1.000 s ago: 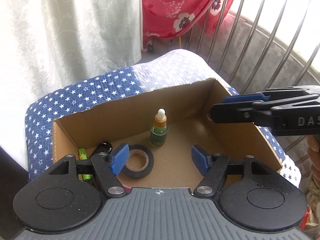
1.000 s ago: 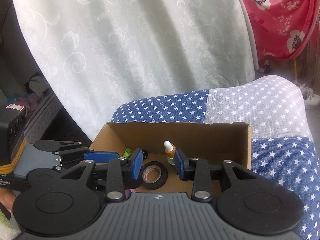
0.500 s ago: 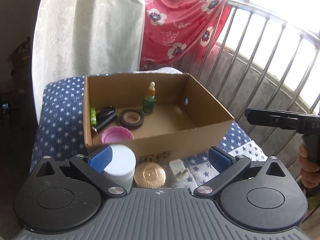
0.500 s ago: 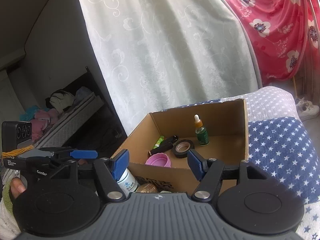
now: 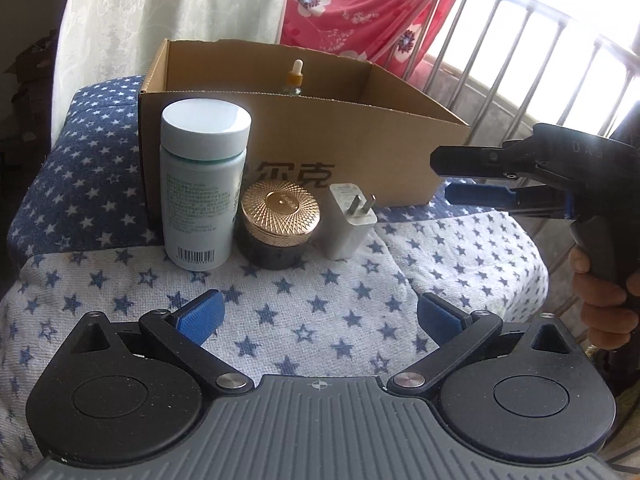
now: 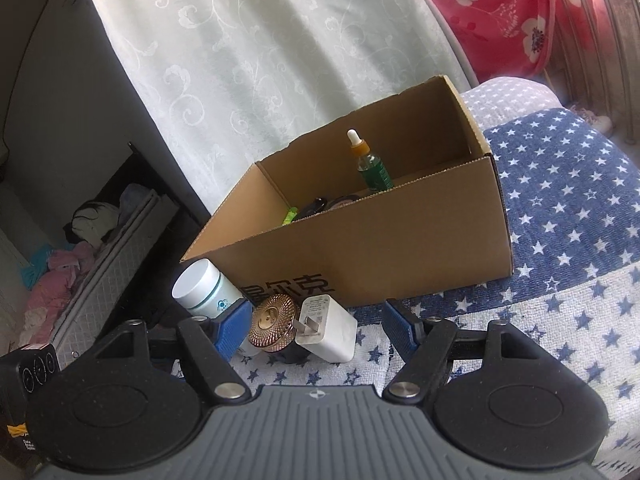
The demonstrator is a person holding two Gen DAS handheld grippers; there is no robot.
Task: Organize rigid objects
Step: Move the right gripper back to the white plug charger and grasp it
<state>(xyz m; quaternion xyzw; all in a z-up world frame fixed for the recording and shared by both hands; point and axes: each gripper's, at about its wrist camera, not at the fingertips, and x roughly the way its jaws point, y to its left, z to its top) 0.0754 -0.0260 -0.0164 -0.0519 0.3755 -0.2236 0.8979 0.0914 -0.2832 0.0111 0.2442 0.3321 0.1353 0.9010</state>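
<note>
An open cardboard box (image 5: 360,152) (image 6: 400,248) stands on a star-patterned cloth. In front of it stand a white bottle (image 5: 202,188) (image 6: 204,288), a dark jar with a gold lid (image 5: 278,220) (image 6: 276,322) and a white plug adapter (image 5: 350,224) (image 6: 328,330). Inside the box a green dropper bottle (image 6: 372,164) stands upright (image 5: 295,78). My left gripper (image 5: 318,318) is open and empty, low over the cloth, short of the three items. My right gripper (image 6: 316,324) is open and empty, its fingers either side of the jar and adapter; it also shows in the left wrist view (image 5: 472,178).
A pale curtain (image 6: 260,60) and a red floral cloth (image 5: 360,4) hang behind the box. A metal railing (image 5: 520,60) runs along the right. The cloth drops off at the left edge, with a dark gap and bedding (image 6: 80,240) below.
Both grippers have pulled back and down from over the box to the cloth in front of it. The bottle, jar and adapter have come into view.
</note>
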